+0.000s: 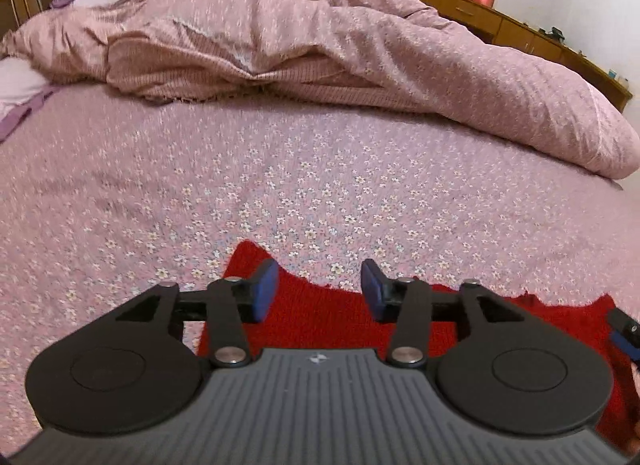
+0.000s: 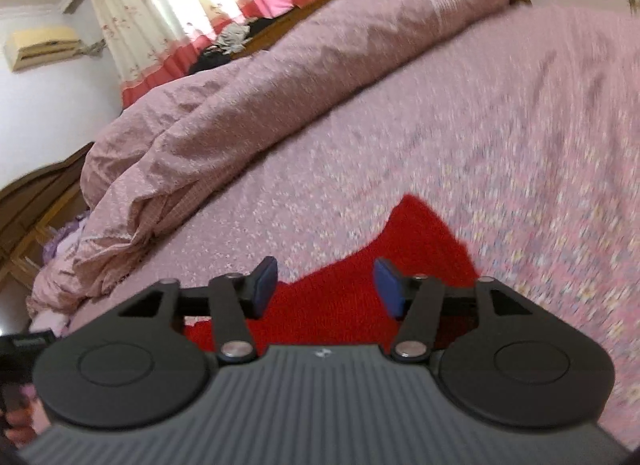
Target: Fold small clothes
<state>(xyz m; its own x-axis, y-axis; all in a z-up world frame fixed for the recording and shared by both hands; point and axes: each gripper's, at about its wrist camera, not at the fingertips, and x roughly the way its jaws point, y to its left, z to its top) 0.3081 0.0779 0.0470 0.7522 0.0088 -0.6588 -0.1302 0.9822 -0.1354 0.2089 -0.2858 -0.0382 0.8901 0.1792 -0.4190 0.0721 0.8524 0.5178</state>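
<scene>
**Both tongs open above a red knit garment on a pink bed**

Left tongs [image 1: 320, 291], seen from their own camera, are spread wide, with nothing between the blue pads [image 1: 266, 291]. Directly beneath and between the fingers lies the red knit garment [image 1: 316, 319], flat on my flowered pink bedsheet [image 1: 280, 169]. Its pointed corner pokes out just ahead of the left finger, and the cloth runs off to the right under the tool body. Whether the pads touch the knit I cannot tell. Far ahead, a rumpled pink quilt [image 1: 320, 45] is heaped across the bed. At the right edge, beside the garment, a dark piece with a blue pad shows, part of my right tongs [image 1: 624, 335].

Right tongs [image 2: 326, 289], from their own camera, are likewise spread wide and hold nothing. The red knit garment [image 2: 340, 305] sits under and between these fingers too, one corner reaching ahead and to the right. The pink bedsheet [image 2: 500, 125] is blurred. The quilt [image 2: 240, 105] lies ahead to the left, with a pink-hemmed curtain [image 2: 180, 5] beyond it.
</scene>
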